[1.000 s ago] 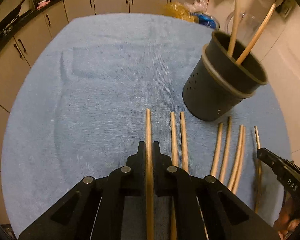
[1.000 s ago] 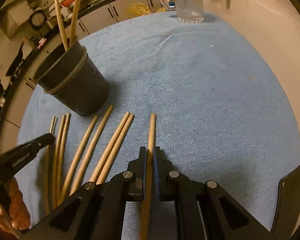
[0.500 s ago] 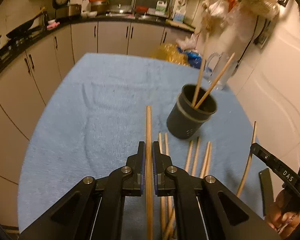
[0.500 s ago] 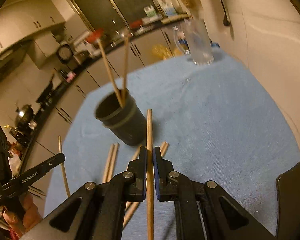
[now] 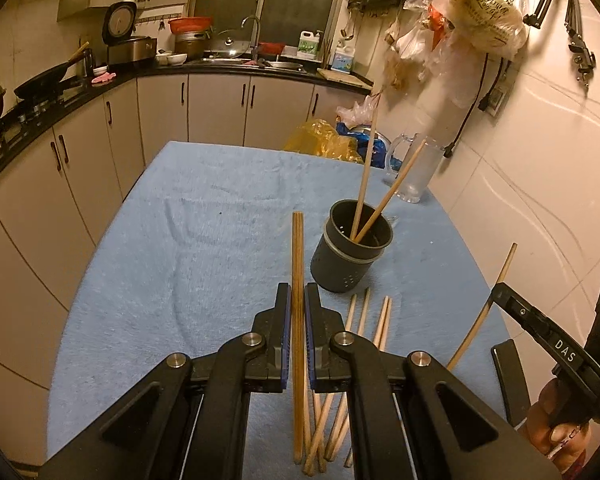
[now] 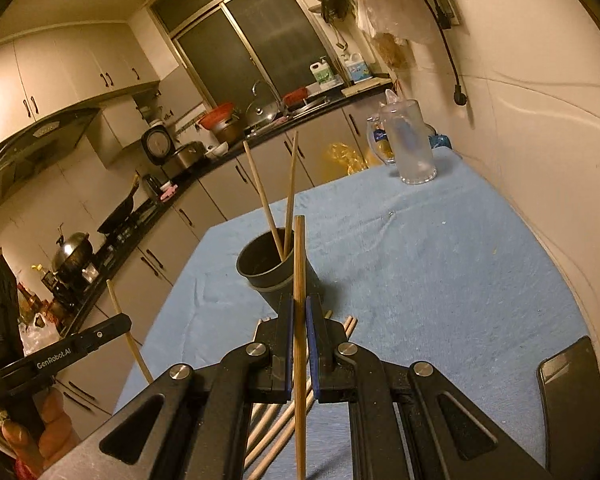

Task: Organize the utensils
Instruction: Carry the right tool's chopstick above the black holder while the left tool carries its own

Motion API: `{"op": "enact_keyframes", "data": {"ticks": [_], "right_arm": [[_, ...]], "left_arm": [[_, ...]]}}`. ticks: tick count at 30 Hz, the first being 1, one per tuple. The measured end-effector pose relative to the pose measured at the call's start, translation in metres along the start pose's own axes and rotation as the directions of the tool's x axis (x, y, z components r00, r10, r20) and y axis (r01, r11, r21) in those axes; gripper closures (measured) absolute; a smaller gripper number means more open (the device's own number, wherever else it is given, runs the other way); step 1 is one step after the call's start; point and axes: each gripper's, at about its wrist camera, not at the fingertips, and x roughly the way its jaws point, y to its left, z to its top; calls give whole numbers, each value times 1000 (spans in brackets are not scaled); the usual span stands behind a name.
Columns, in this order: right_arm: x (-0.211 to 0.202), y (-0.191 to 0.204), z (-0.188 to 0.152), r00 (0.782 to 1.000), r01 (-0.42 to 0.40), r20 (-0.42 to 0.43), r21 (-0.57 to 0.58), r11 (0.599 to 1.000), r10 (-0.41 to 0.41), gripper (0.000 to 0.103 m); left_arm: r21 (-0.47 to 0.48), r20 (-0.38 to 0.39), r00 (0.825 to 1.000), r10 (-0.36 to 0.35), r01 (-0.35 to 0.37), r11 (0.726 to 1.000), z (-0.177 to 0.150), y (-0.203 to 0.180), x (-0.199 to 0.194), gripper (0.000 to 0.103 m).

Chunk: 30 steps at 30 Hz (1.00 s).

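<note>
A dark perforated holder cup point(image 5: 350, 254) stands on the blue cloth with two chopsticks point(image 5: 366, 184) leaning in it; it also shows in the right wrist view point(image 6: 274, 270). My left gripper point(image 5: 297, 304) is shut on a wooden chopstick point(image 5: 297, 264) and holds it raised, left of the cup. My right gripper point(image 6: 299, 312) is shut on another chopstick point(image 6: 299, 264), raised in front of the cup. Several loose chopsticks point(image 5: 376, 320) lie on the cloth below the cup. Each gripper shows at the edge of the other's view.
A clear glass jug point(image 5: 414, 170) stands at the table's far right by the wall. Plastic bags point(image 5: 324, 142) sit beyond the far edge. A black flat object point(image 6: 572, 392) lies at the near right. Kitchen cabinets and counter run along the left and back.
Both grippers have lifted from the cloth, each carrying its chopstick, and now look over the table from higher up. The cup and loose chopsticks stay put.
</note>
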Motion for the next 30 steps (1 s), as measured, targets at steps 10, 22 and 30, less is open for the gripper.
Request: {"op": "enact_keyframes", "data": {"ticks": [10,22,30], "right_arm": [[-19,2,5,999,-19,52,7,1000,18,96],[-29,8,11,996,-22,82,-4,1000,22,96],[-34,8,24,994,-33,104,0,999,32,96]], "left_arm": [[12,42,999,-3,3,1000,5,-6,-24,97],[39,77,997,-10,7,999,15,-15,-37,97],[53,86,996,-33,29,998,28,-21,-43,97]]}}
